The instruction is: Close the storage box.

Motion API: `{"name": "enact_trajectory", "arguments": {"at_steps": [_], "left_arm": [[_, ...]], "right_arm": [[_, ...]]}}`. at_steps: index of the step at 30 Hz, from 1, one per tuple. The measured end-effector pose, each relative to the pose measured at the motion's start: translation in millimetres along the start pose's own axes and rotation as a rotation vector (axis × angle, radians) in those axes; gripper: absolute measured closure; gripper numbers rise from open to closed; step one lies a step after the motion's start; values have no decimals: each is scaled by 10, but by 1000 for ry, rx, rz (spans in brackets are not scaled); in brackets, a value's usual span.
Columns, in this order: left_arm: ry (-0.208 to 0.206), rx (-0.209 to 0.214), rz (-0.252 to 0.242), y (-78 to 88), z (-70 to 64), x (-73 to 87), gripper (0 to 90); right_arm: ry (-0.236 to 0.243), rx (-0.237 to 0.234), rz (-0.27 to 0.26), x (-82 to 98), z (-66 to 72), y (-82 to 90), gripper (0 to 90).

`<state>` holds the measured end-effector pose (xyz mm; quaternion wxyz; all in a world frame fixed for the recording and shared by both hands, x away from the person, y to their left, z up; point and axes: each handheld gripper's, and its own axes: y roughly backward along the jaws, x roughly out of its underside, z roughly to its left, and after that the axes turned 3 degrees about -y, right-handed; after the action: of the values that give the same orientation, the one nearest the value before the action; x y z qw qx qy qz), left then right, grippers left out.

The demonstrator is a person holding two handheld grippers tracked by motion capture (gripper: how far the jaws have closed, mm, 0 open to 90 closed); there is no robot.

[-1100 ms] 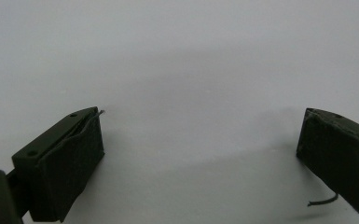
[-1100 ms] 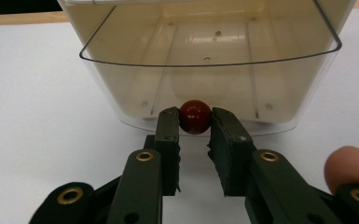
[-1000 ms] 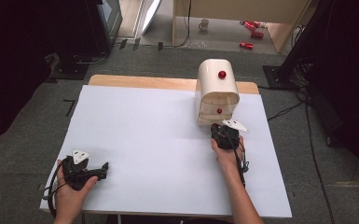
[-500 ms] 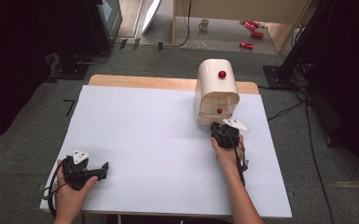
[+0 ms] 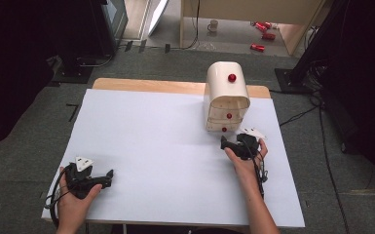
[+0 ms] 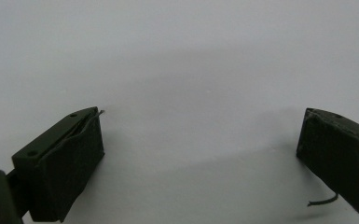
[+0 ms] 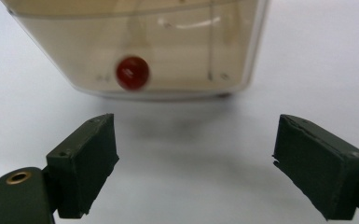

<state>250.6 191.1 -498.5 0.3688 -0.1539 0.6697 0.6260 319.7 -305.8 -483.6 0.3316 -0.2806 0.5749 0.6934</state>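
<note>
Both grippers standing open; right gripper [image 7: 196, 163] jaws just opening, nothing between, red knob [image 7: 132, 73] sitting ahead-left on drawer unit [image 5: 227, 100]. Centre first, then pinch.

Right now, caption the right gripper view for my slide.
Open right tongs face the drawer's red knob, nothing between them.

Grey carpet floor [image 5: 141, 63] all round the white-topped table [image 5: 165, 146], whose bare wooden edge [image 5: 146, 85] shows at 12 o'clock. Wooden desk [image 5: 253, 9] beyond it, white mug [image 5: 214, 25] and red cans [image 5: 263, 34] on the floor beneath. Dark cabinet [image 5: 102, 24] at 11 o'clock, black cables [image 5: 321, 126] at 3 o'clock.
</note>
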Motion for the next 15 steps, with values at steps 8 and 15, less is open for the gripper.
{"name": "enact_trajectory", "arguments": {"at_steps": [8,15], "left_arm": [[1,0,0,0,-1,0,4],[0,0,1,0,0,0,4]], "right_arm": [[36,21,27,140,-276,269,130],[34,35,39,285,-535,524,131]]}}
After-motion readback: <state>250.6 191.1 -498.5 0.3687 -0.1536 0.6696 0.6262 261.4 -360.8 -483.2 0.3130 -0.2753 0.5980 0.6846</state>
